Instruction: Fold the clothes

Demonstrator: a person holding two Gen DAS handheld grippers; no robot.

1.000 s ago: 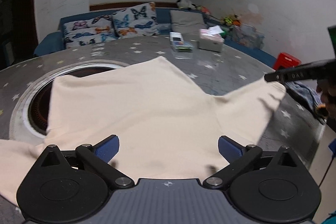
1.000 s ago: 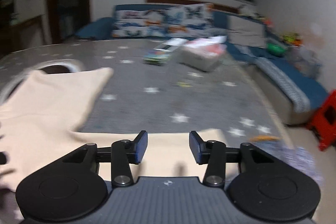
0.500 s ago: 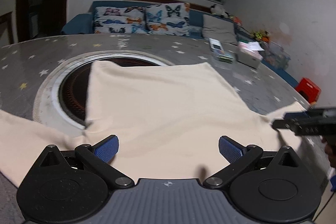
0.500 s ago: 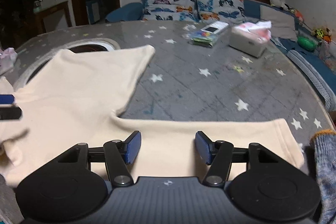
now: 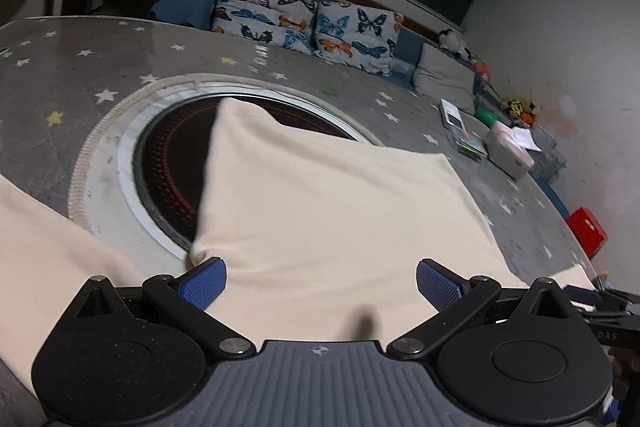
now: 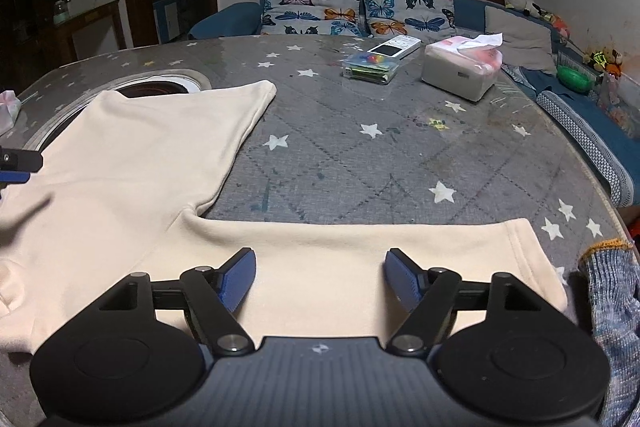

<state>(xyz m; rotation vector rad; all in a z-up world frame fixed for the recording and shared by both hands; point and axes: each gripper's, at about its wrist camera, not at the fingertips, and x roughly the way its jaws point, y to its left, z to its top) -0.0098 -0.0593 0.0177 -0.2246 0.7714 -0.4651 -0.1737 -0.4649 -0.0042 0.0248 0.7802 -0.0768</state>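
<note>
A cream long-sleeved top [image 5: 332, 211] lies spread flat on the grey star-patterned table [image 5: 120, 67], its hem partly over a round black inset [image 5: 172, 163]. My left gripper [image 5: 322, 281] hovers open above the top's near middle, blue pads wide apart. In the right wrist view the same top [image 6: 132, 155] stretches left, with one sleeve [image 6: 360, 251] laid out toward the right table edge. My right gripper [image 6: 320, 273] is open just above that sleeve, holding nothing. The left gripper's tip [image 6: 16, 163] shows at the far left there.
A tissue box [image 6: 462, 69], a clear plastic box [image 6: 370, 67] and a remote [image 6: 394, 47] sit at the table's far right. A blue knit cloth [image 6: 612, 299] hangs at the right edge. A sofa with butterfly cushions [image 6: 352, 11] stands behind; a red stool [image 5: 588, 231] is beside the table.
The right gripper opened wider over the sleeve. The left wrist view swung leftward, bringing the round inset nearer and the garment's body more central. The top now lies flat.
</note>
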